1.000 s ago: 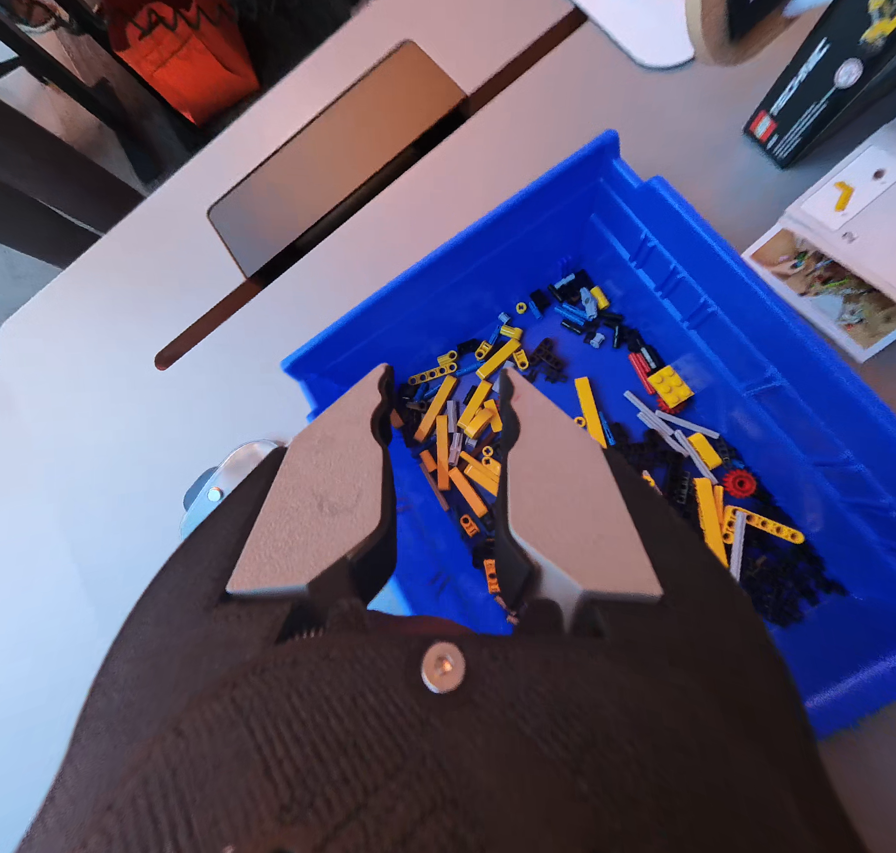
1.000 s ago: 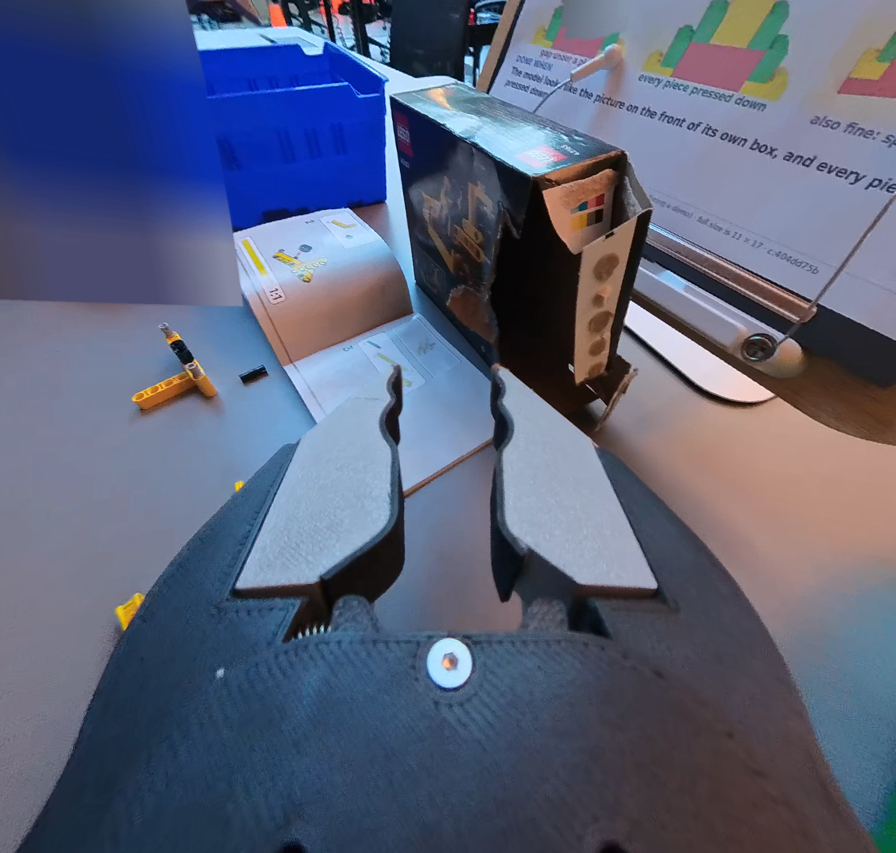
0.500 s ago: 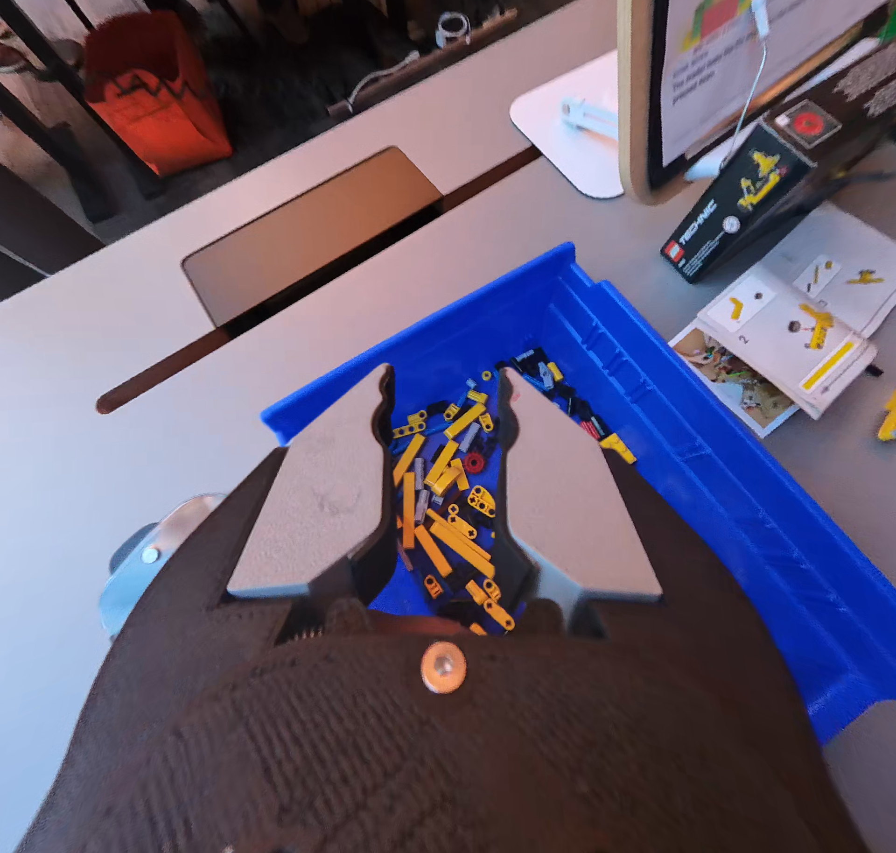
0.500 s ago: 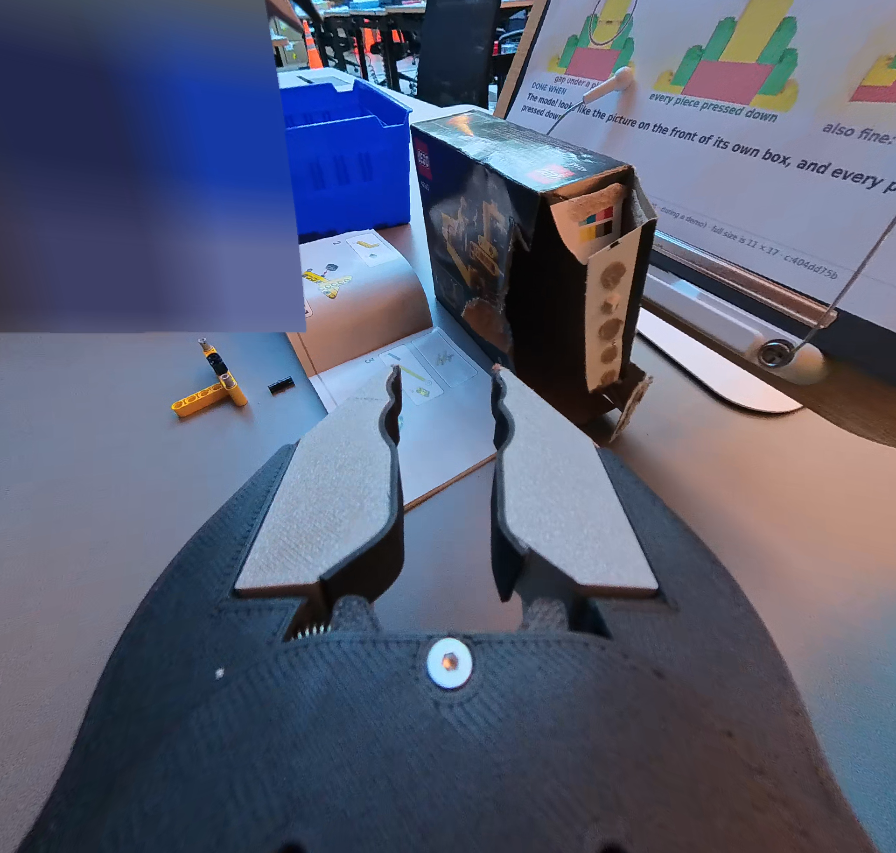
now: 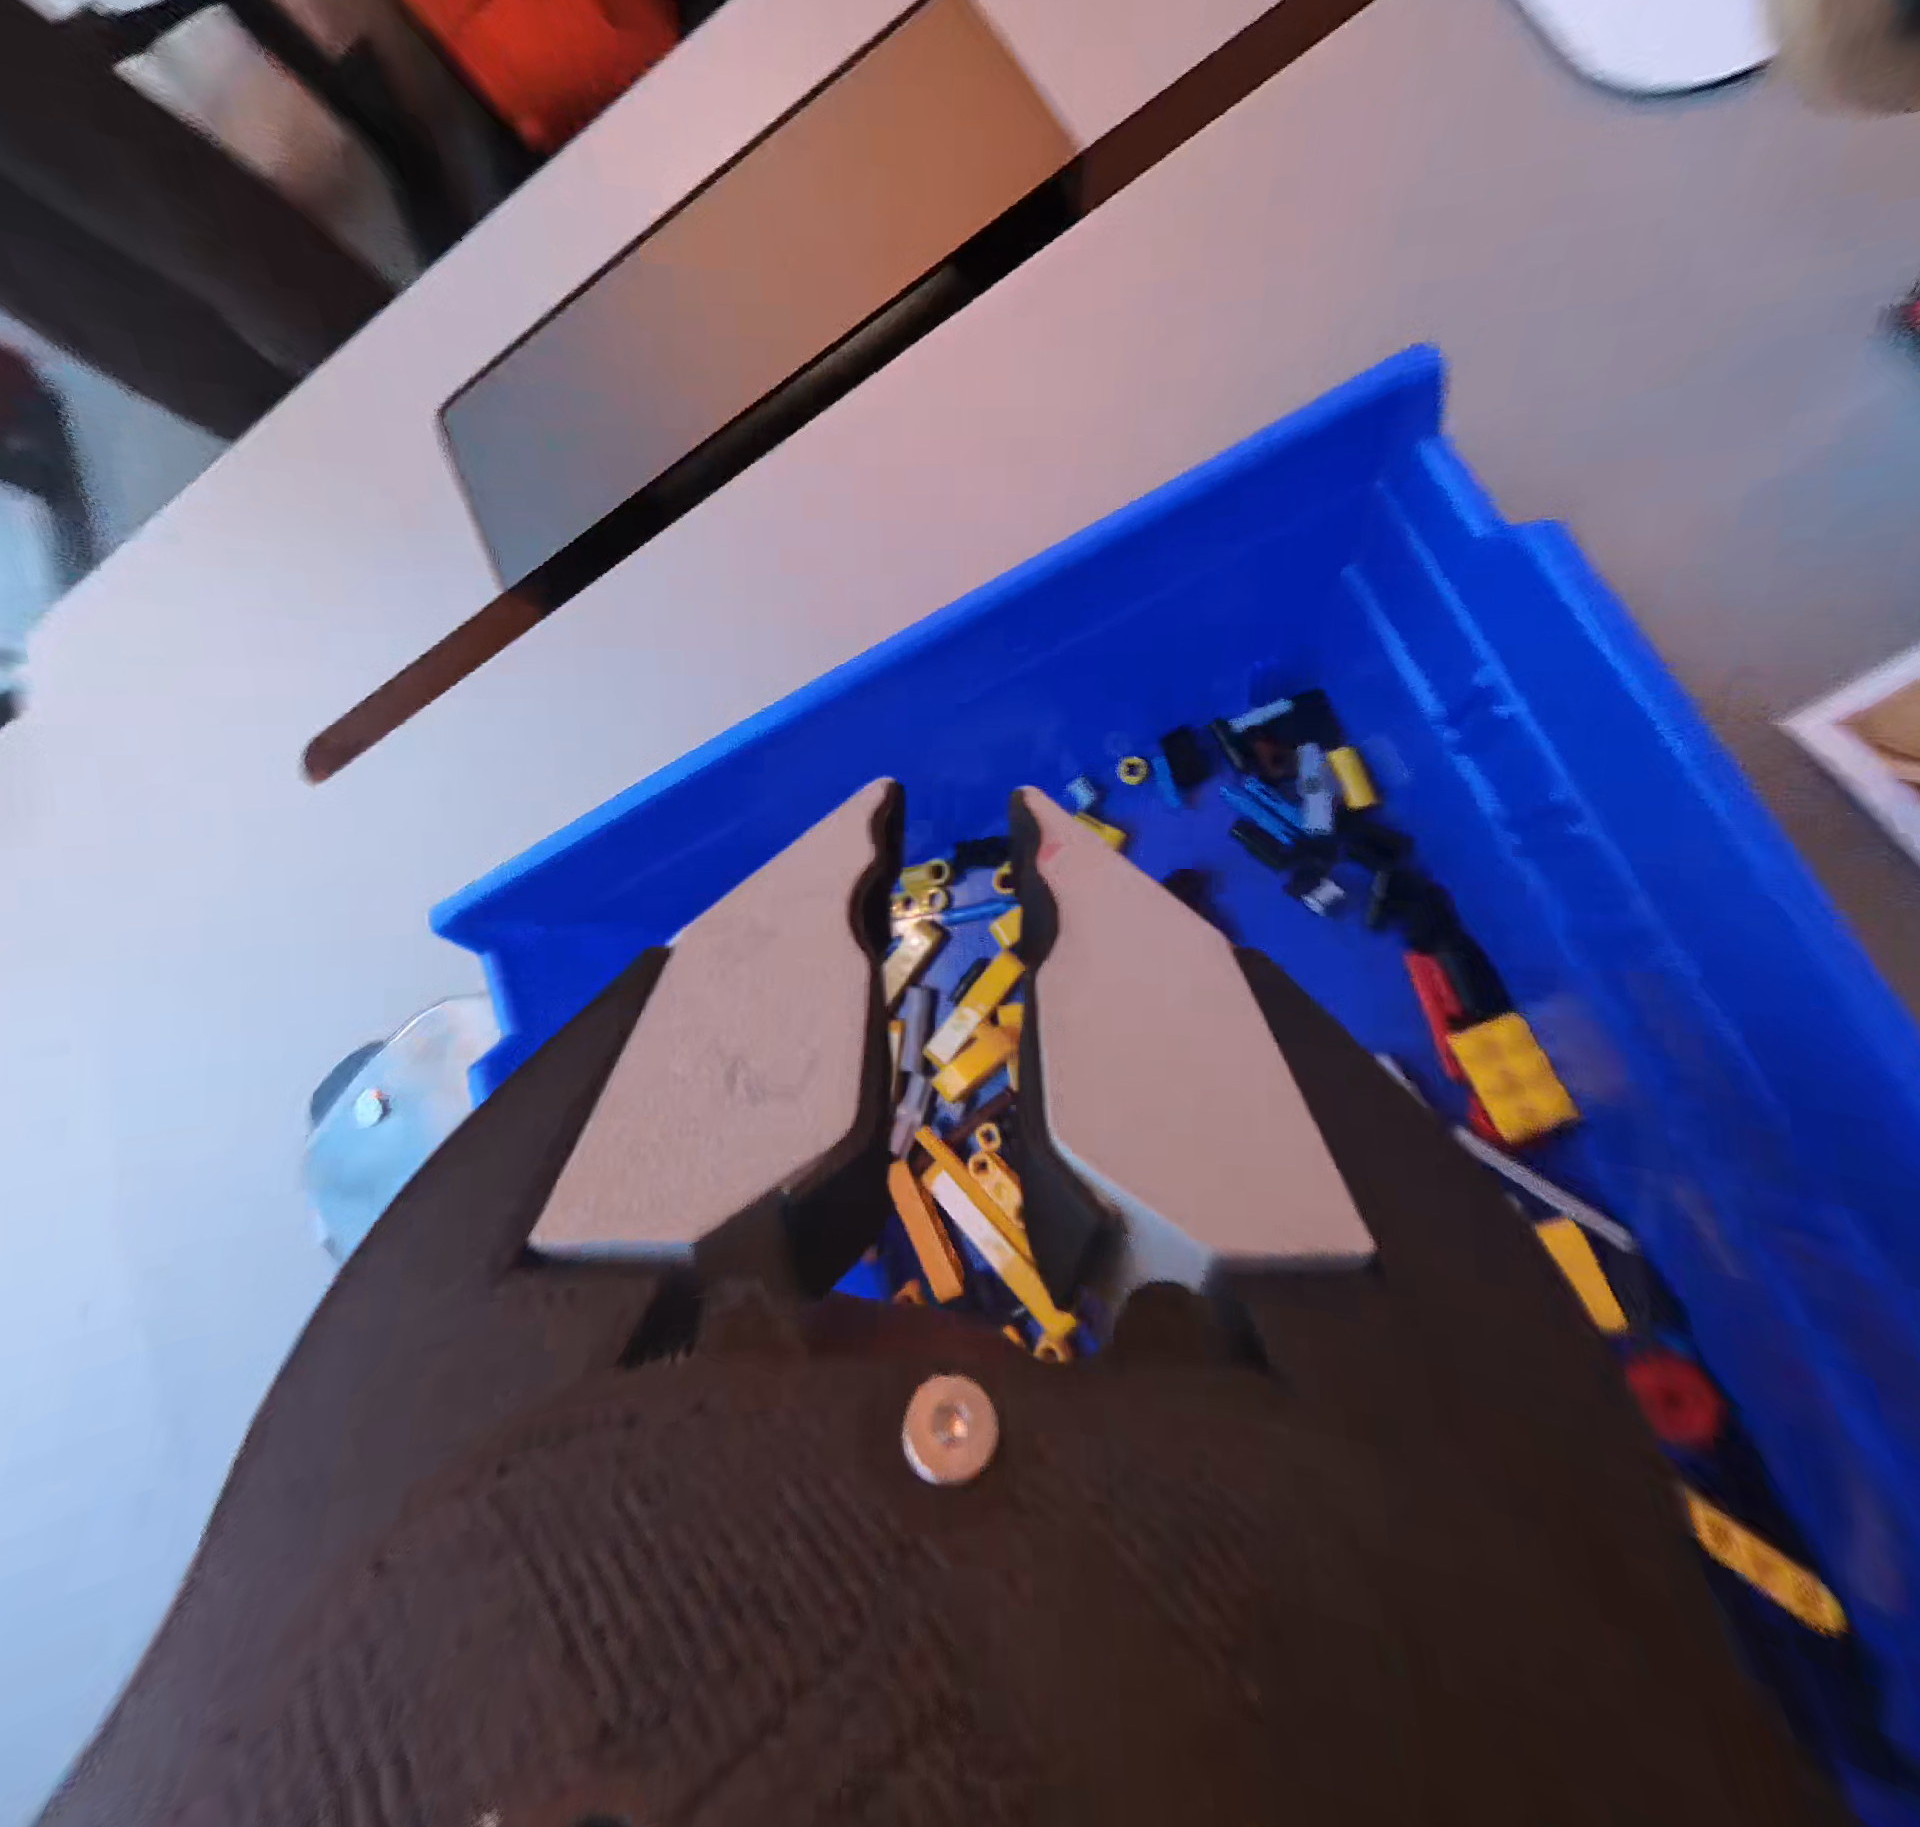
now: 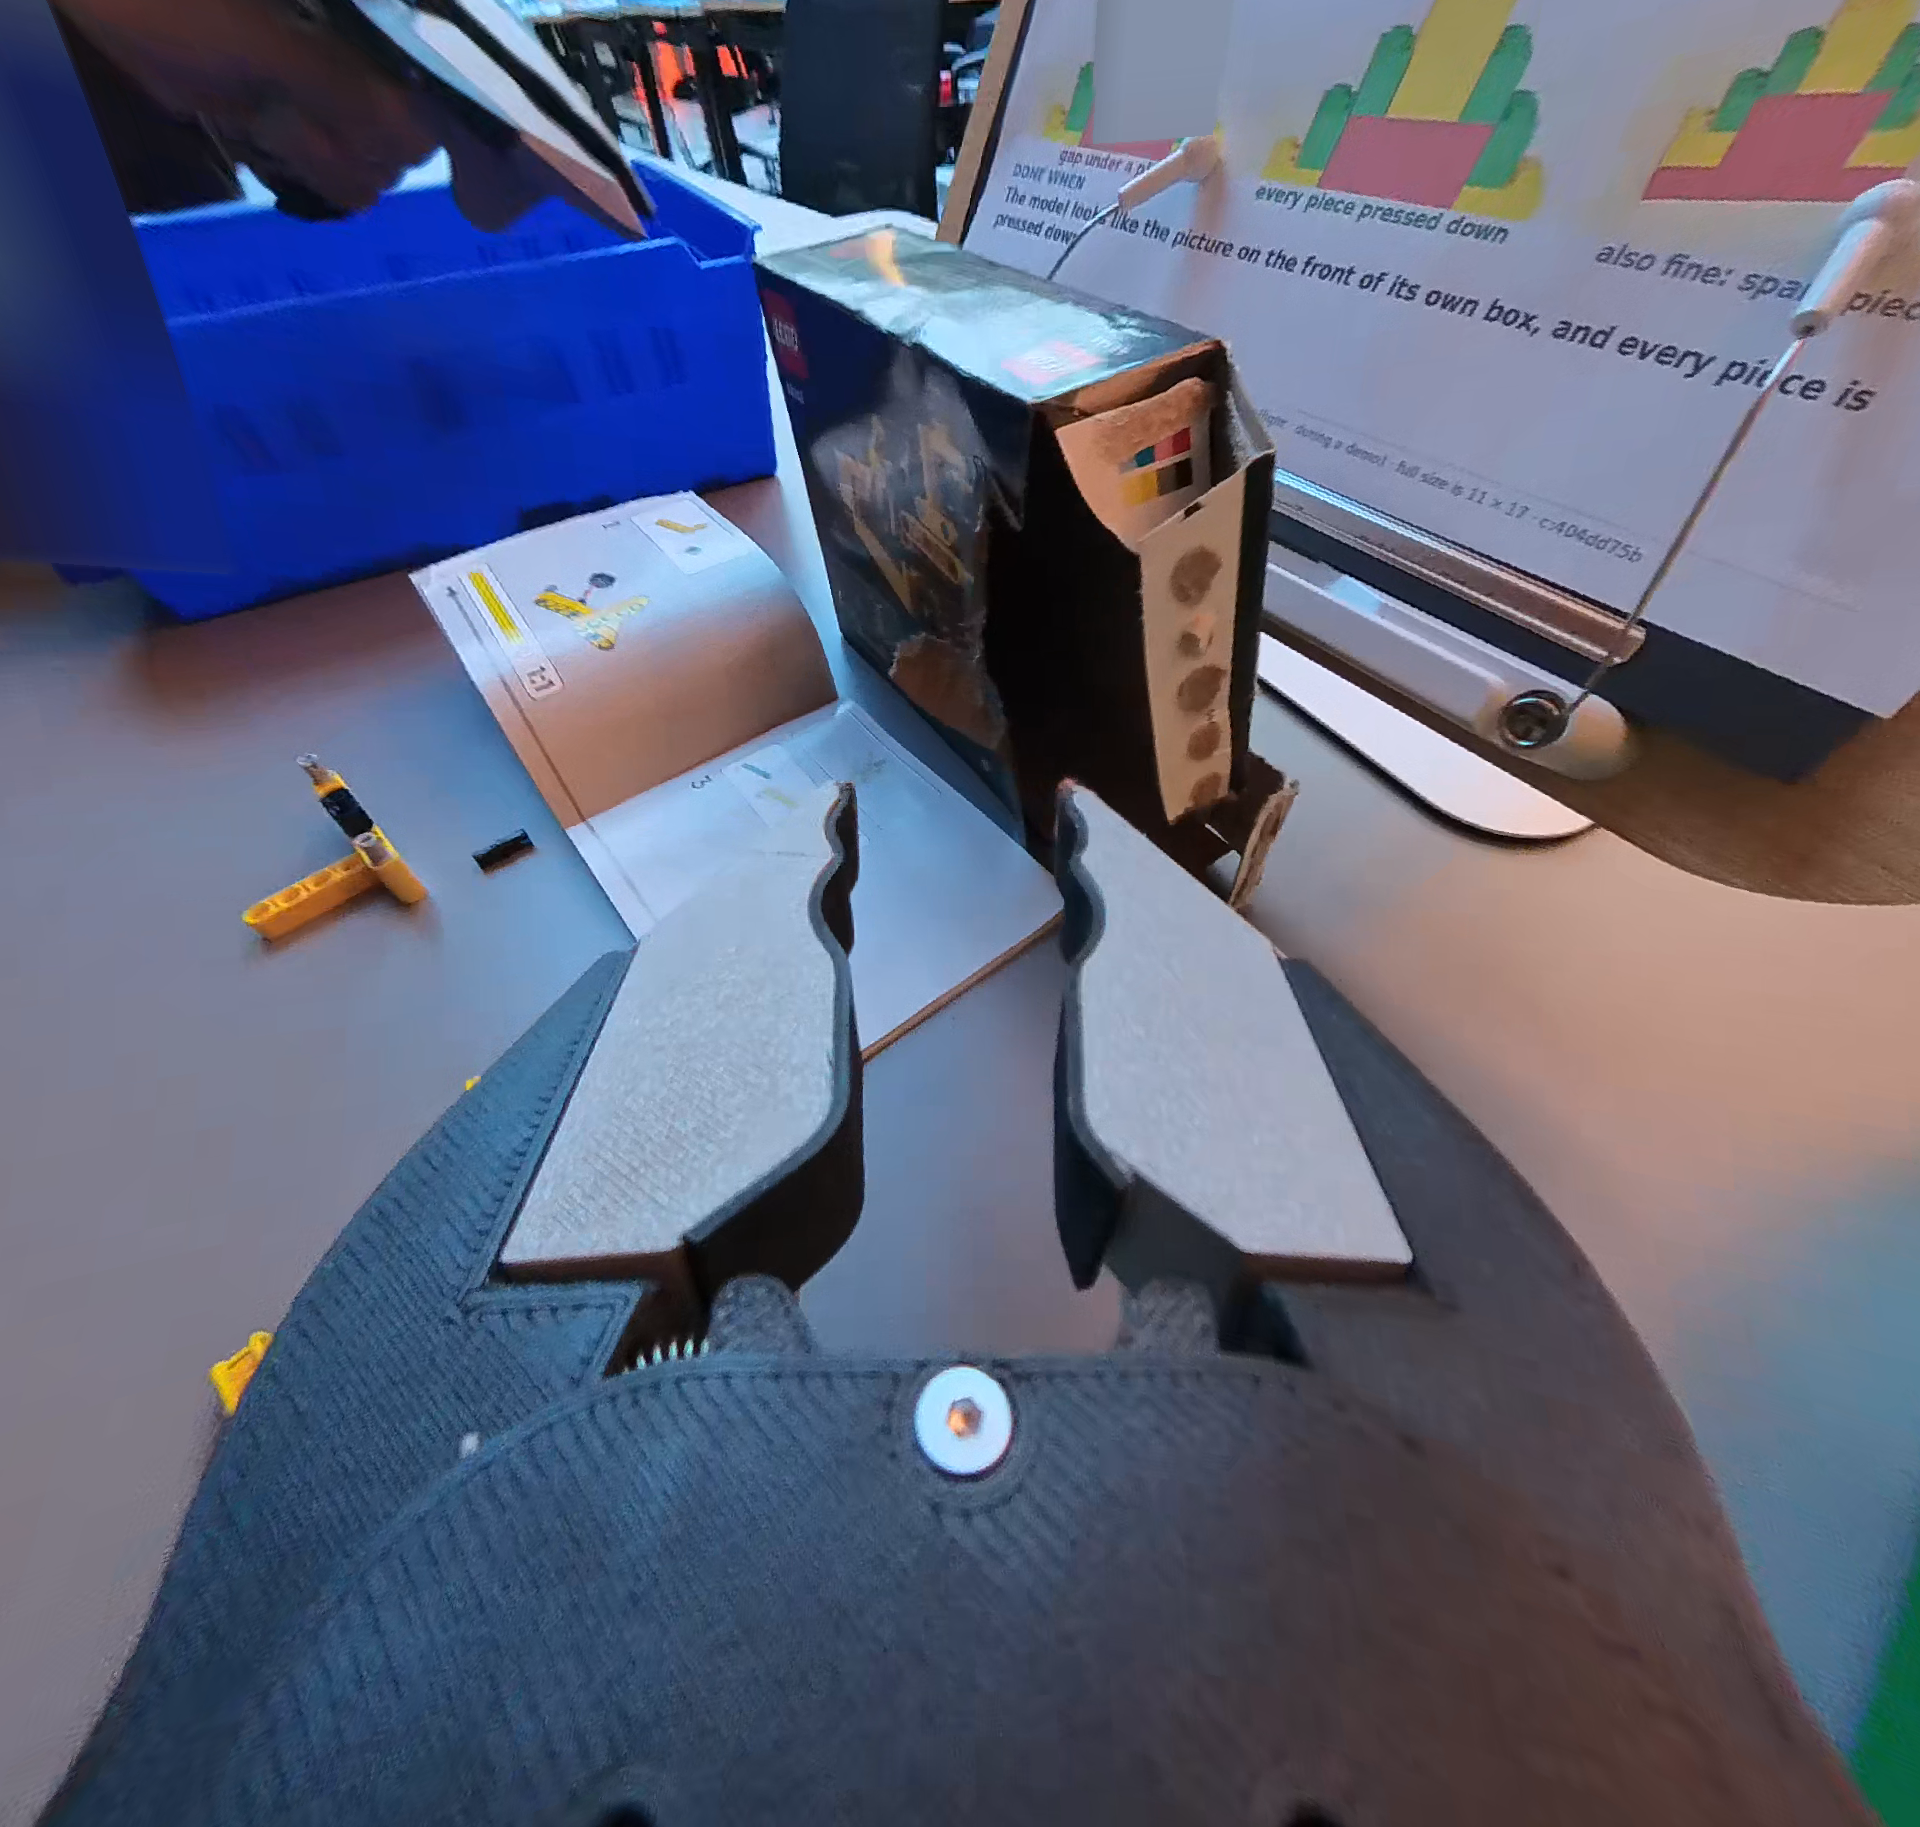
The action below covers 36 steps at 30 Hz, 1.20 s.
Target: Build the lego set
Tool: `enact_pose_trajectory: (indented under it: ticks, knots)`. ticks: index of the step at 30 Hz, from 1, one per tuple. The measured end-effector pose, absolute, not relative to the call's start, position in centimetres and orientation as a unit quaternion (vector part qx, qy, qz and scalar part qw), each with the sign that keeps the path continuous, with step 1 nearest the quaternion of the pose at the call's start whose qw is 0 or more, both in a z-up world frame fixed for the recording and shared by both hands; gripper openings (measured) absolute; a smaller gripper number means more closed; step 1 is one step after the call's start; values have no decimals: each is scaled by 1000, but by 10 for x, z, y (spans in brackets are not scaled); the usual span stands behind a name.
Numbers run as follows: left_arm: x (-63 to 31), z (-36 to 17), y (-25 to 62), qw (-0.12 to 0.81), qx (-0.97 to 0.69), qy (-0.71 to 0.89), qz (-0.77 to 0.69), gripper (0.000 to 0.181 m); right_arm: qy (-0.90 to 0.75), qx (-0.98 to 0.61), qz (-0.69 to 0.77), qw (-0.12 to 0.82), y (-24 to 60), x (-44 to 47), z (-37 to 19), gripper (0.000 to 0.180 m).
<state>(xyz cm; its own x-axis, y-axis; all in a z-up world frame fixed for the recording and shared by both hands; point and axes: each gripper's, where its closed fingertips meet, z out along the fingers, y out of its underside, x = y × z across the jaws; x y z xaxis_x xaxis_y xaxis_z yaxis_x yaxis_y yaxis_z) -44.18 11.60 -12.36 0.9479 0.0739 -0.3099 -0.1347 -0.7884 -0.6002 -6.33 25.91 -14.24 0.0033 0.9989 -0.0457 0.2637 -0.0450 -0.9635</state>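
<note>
The lego pieces [image 5: 971, 1039] lie in a messy heap on the floor of the blue bin [image 5: 935, 655], mostly yellow bars with grey, black and red bits mixed in. The left gripper [image 5: 954, 803] hangs over the heap with its fingers a little apart and nothing between them. If it dips in now, I think it could pinch two bars at once, or push the pile around and hide the right piece. It could also bump the bin wall, which is very close to the tips. The picture is blurry, so aiming looks hard. The right gripper [image 6: 954, 806] is wide apart and empty above the instruction book [image 6: 727, 697], near the small yellow build [image 6: 332, 863] and the lego box [image 6: 997, 489].
</note>
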Motion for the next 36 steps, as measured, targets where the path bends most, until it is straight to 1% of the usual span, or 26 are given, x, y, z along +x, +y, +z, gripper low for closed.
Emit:
enact_pose_trajectory:
  ticks: [1,3,8,9,10,11,13,14,16,17,21,22,23,24,27,29,36]
  knots:
    - [-445,-131,118,311,-932,13,186,23,-555,-573,436,417,259,-64,-144,35]
    - [-447,-151,115,273,-940,20,204,24,-562,-572,428,417,257,-65,-146,35]
    - [-445,-195,104,185,-969,27,162,28,-563,-571,430,414,257,-65,-146,34]
    - [-444,-202,100,166,-972,34,162,14,-561,-571,432,414,257,-65,-145,34]
    - [-443,-205,95,149,-974,52,164,16,-560,-571,435,414,257,-64,-145,34]
    - [-439,-206,89,132,-973,92,164,11,-558,-571,437,414,257,-64,-144,34]
    - [-415,-209,70,99,-979,148,103,3,-557,-571,439,413,258,-64,-144,34]
    - [-413,-206,66,100,-978,155,98,3,-557,-571,440,412,257,-64,-144,34]
    - [-434,-191,70,120,-975,119,145,6,-558,-571,439,412,257,-64,-144,34]
    - [-446,-181,74,139,-973,88,160,11,-559,-571,438,412,257,-64,-144,34]
    - [-481,-139,94,250,-952,-32,173,16,-560,-571,436,413,257,-64,-145,34]
    - [-488,-129,95,272,-945,-53,173,13,-560,-571,436,413,257,-64,-145,34]
    - [-493,-121,96,291,-938,-68,176,15,-560,-571,436,413,257,-64,-145,34]
    - [-496,-116,96,300,-935,-77,176,12,-560,-571,436,413,257,-64,-145,34]
    - [-498,-119,94,293,-936,-80,178,10,-560,-571,436,412,257,-64,-145,34]
    - [-505,-125,93,277,-935,-75,208,10,-560,-571,435,413,257,-64,-145,34]
    - [-507,-159,88,216,-951,-67,213,9,-562,-570,434,413,256,-64,-145,34]
